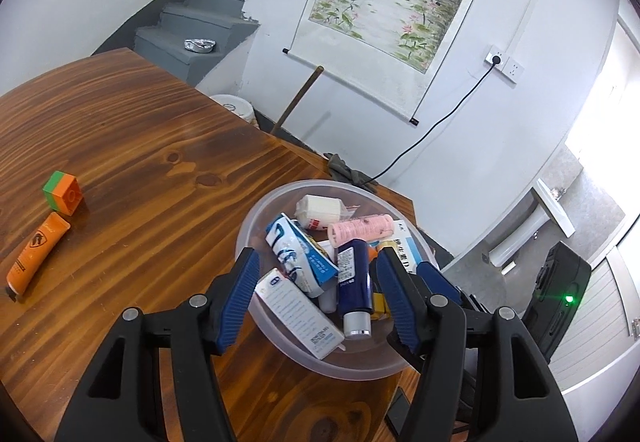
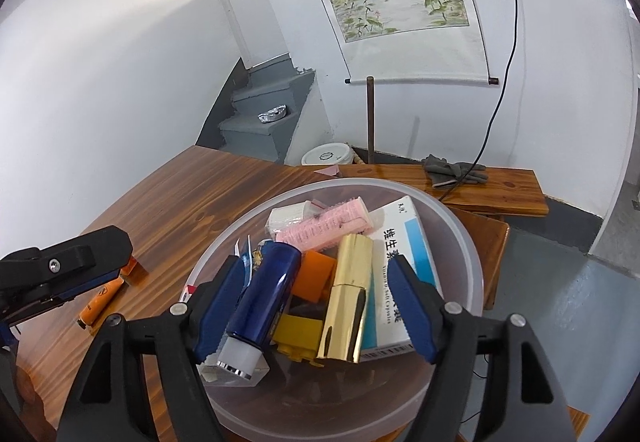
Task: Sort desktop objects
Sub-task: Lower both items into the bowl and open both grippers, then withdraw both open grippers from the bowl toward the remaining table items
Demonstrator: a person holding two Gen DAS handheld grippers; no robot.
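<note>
Both the left gripper and right gripper hover with jaws open and empty over the clear bowl, where sorted items collect; orange tube and cube lie well left of the bowl, unsorted.

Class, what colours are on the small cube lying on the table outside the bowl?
The cube is orange with a green side, best seen in the left wrist view.
</note>
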